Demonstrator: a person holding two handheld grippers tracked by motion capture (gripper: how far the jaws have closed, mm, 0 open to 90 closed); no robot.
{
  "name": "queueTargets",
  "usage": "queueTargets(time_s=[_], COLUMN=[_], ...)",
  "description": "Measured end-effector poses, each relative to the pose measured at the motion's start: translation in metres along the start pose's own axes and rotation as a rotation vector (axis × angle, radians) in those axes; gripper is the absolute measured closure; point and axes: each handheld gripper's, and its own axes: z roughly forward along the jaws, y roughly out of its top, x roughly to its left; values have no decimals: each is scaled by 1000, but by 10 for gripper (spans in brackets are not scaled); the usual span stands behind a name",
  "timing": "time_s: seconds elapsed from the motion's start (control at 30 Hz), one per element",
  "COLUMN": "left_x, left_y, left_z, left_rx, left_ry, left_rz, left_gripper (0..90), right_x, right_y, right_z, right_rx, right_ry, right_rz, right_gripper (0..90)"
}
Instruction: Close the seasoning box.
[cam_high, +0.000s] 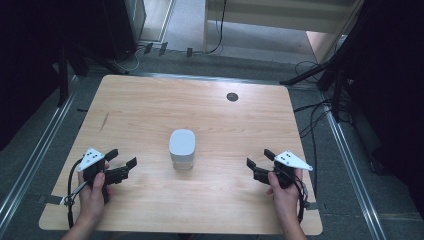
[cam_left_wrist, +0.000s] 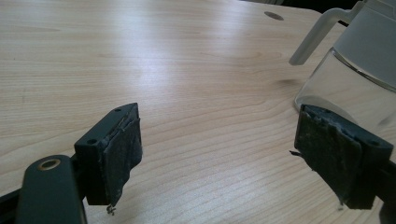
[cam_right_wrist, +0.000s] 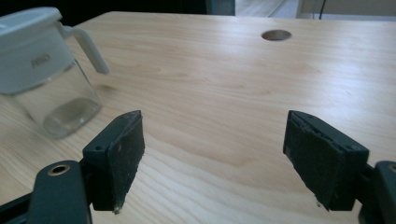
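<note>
A small clear glass jar with a white lid (cam_high: 182, 148) stands upright near the middle of the wooden table (cam_high: 150, 100). In the left gripper view the jar (cam_left_wrist: 355, 70) is at the right, with a white handle sticking out from its lid. In the right gripper view the jar (cam_right_wrist: 44, 70) is at the far left. My left gripper (cam_high: 121, 161) rests low over the table to the jar's left, jaws wide apart and empty. My right gripper (cam_high: 260, 159) sits to the jar's right, also open with nothing between its pads. Both are well apart from the jar.
A round cable hole (cam_high: 232, 97) is in the table's far part, also seen as the hole (cam_right_wrist: 276, 34) in the right gripper view. Cables lie on the floor beyond the table's right edge. Metal rails run along both sides.
</note>
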Motion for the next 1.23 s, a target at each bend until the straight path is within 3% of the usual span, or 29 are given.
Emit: queueTargets(time_s=[0.57, 0.8, 0.87, 1.0, 1.23], left_x=[-1, -1, -1, -3, -2], left_y=[0, 0, 0, 0, 0], left_z=[0, 1, 2, 2, 3], left_rx=[5, 6, 4, 8, 11], left_ry=[10, 6, 6, 10, 26], left_rz=[13, 17, 17, 22, 19], left_gripper=[154, 154, 154, 154, 153], right_x=[-51, -57, -63, -68, -66], right_y=[-42, -43, -43, -43, -43], right_z=[-58, -64, -65, -66, -64], right_rx=[10, 13, -6, -27, -5], right_ry=[-137, -177, -168, -163, -172], right_rz=[93, 51, 97, 144, 125], right_gripper=[220, 219, 224, 229, 232])
